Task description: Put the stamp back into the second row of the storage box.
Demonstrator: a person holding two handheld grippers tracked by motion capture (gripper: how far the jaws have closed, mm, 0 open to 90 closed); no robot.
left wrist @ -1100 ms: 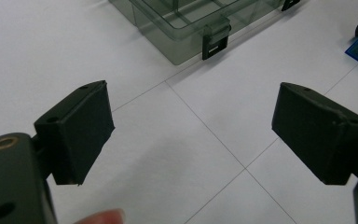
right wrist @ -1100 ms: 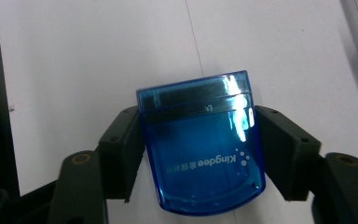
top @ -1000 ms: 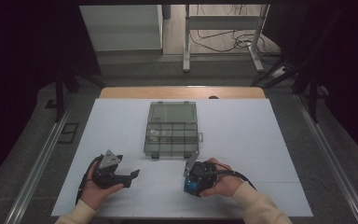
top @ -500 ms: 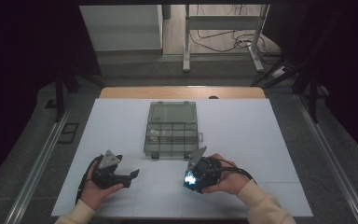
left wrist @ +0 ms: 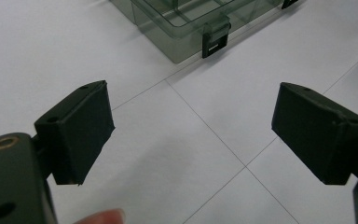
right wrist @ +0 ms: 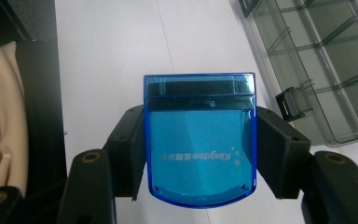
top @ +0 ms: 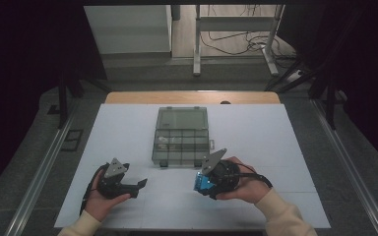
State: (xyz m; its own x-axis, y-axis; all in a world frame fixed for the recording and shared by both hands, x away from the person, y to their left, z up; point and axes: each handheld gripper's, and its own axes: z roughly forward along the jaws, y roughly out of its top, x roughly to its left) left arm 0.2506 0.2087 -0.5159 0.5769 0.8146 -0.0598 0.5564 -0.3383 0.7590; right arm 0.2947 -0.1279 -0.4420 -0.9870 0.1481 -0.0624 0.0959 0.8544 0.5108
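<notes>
Blue box: translucent blue plastic case with a darker band near its top, clamped by its two sides in the right tool and carried above the white desk, just beside the near right corner of the organizer.
Right tool: closed on the blue box; in the high view it sits in the right hand, near the desk's front edge.
Left tool: spread wide, nothing between its pads, low over the desk and aimed at the organizer's near corner.
Organizer: clear grey compartment case at desk centre, black latches on its front wall.
Writing: white print on the blue box reads "Kingdee", with small characters beside it, upside down in the right gripper view.
Risk: the hold appears to rest on smooth side walls alone, so a quick tilt could let the box slip; a low pass could catch a latch.
</notes>
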